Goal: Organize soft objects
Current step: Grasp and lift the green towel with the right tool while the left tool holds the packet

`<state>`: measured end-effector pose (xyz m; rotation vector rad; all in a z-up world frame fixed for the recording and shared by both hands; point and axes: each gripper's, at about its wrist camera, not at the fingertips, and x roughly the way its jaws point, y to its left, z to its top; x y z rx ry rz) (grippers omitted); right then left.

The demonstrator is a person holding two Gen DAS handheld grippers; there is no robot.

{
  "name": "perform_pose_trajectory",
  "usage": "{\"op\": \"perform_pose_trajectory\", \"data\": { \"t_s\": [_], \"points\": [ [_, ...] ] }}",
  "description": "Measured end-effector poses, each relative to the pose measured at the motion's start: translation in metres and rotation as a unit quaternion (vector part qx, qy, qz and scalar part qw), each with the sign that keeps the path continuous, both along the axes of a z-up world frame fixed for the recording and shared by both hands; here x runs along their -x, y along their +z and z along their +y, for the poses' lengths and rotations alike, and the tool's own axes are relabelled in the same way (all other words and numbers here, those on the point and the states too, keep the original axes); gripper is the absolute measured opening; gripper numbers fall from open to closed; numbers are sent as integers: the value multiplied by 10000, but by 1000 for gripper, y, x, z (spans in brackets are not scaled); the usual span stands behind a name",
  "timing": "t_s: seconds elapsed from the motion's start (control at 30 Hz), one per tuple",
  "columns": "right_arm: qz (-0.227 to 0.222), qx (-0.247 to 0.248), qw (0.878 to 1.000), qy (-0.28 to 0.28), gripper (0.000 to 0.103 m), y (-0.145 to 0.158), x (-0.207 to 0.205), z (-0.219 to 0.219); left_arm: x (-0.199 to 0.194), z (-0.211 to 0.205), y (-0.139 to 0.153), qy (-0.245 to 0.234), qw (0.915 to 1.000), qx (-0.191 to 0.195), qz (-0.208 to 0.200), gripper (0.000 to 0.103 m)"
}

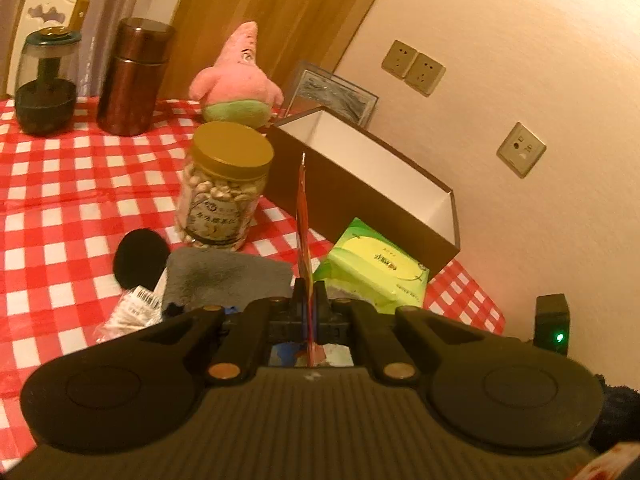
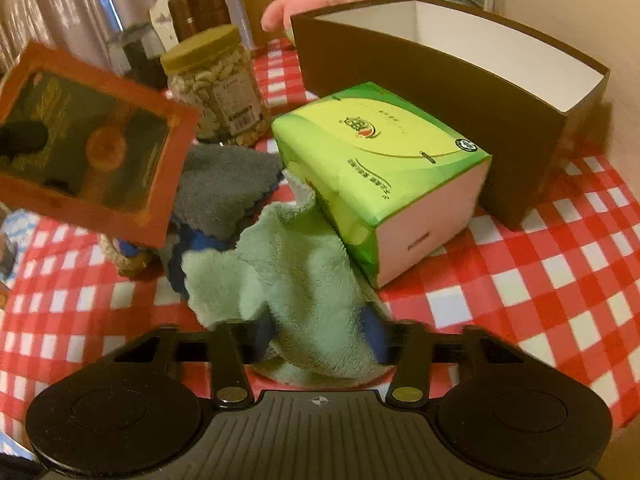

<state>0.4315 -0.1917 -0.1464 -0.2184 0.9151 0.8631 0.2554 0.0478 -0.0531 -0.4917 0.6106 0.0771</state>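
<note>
1. Left wrist view: the left gripper [image 1: 309, 300] has its jaws closed narrowly on a flat red packet [image 1: 303, 216], seen edge-on and standing up between them.
2. Ahead on the red-checked tablecloth [image 1: 60, 200] stand a gold-lidded nut jar [image 1: 224, 192] and an open brown box [image 1: 360, 184] with a white inside. A green tissue pack [image 1: 376, 272] lies just in front of the box.
3. A grey cloth [image 1: 228, 276] lies near the gripper, beside a black round pad [image 1: 140, 258]. A pink plush star [image 1: 238, 76] sits behind the jar.
4. Right wrist view: the right gripper [image 2: 320, 344] is clamped on a pale green towel [image 2: 288, 272], bunched between its jaws.
5. The towel touches the tissue pack [image 2: 380, 160], which lies beside the box [image 2: 440, 92]. The grey cloth [image 2: 224, 192] lies behind the towel, and the red packet [image 2: 92, 140] is held above the table at left.
</note>
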Motion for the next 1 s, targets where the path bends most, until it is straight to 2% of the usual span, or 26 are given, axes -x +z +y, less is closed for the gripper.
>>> {"op": "perform_pose_trajectory", "data": {
  "t_s": [0.2, 0.33, 0.4, 0.47, 0.53, 0.67, 0.77, 0.83, 0.87, 0.9, 0.97, 1.0],
  "points": [
    [252, -719, 9971, 2, 11, 29, -6, -26, 6, 1, -6, 30, 9999, 60, 123, 1],
    [374, -1520, 9876, -145, 11, 65, -10, -56, 4, -2, -9, -70, 9998, 67, 165, 1],
    [396, -1711, 9845, -46, 11, 79, -11, -65, 2, -3, -11, -122, 9997, 83, 178, 1],
    [380, -1558, 9870, 148, 11, 86, -9, -64, 0, -4, -11, -191, 9996, 104, 168, 1],
    [419, -1179, 9915, 367, 11, 80, -4, -58, -2, -6, -12, -253, 9995, 98, 161, 1],
    [843, -512, 9945, 360, 11, 45, 4, -37, -3, -8, -13, -322, 9992, 122, 194, 1],
    [856, -53, 9957, 352, 12, 26, 10, -23, -1, -8, -13, -338, 9991, 122, 239, 1],
    [690, 285, 9966, 348, 19, 20, 11, -17, 1, -7, -14, -337, 9990, 133, 263, 1],
    [545, 436, 9971, 306, 32, 19, 10, -16, 3, -6, -14, -333, 9990, 138, 274, 1],
    [387, 558, 9974, 255, 53, 19, 9, -16, 4, -6, -15, -327, 9989, 148, 288, 1],
    [64, 751, 9971, 117, 73, 17, 5, -14, 6, -5, -17, -317, 9988, 172, 318, 1],
    [-12, 793, 9968, 99, 74, 13, 5, -13, 7, -5, -17, -307, 9988, 187, 325, 1]
  ]
}}
